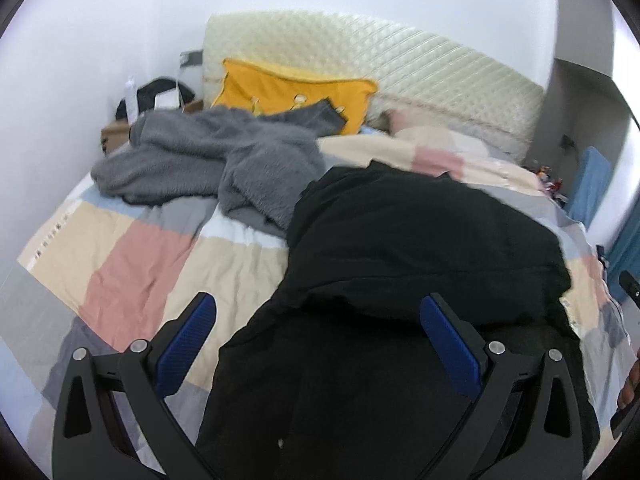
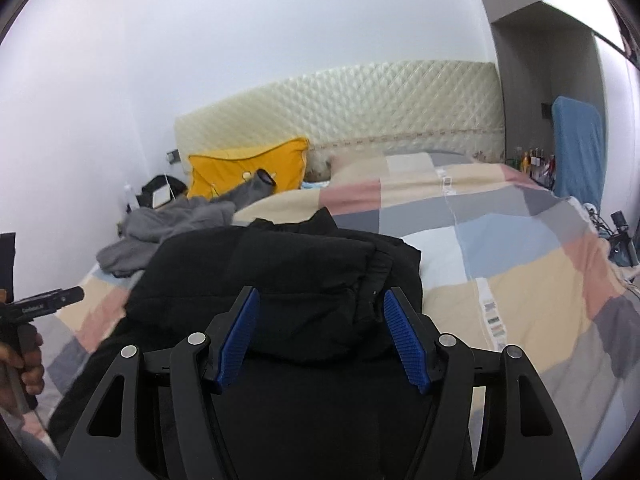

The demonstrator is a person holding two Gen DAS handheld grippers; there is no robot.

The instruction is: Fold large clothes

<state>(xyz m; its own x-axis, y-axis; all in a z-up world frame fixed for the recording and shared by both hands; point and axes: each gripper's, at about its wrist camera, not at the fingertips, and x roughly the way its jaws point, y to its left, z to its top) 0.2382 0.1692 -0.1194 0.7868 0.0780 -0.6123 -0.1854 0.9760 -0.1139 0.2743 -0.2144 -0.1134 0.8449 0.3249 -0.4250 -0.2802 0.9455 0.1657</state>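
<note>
A large black garment (image 1: 420, 240) lies bunched on the patchwork bed cover (image 1: 132, 264); it also shows in the right wrist view (image 2: 288, 272). My left gripper (image 1: 318, 310) is open above its near left part, blue pads spread wide, holding nothing. My right gripper (image 2: 320, 300) is open over the garment's near edge, its fingers either side of a fold. A grey fleece garment (image 1: 208, 156) lies crumpled at the far left of the bed, also seen in the right wrist view (image 2: 168, 224).
A yellow cushion (image 1: 292, 96) leans on the quilted cream headboard (image 1: 400, 68). A bedside stand with dark items (image 1: 156, 100) is at the far left. A blue board (image 2: 578, 144) and bottles (image 2: 532, 160) stand at the right. The left hand's gripper body (image 2: 44, 304) shows at left.
</note>
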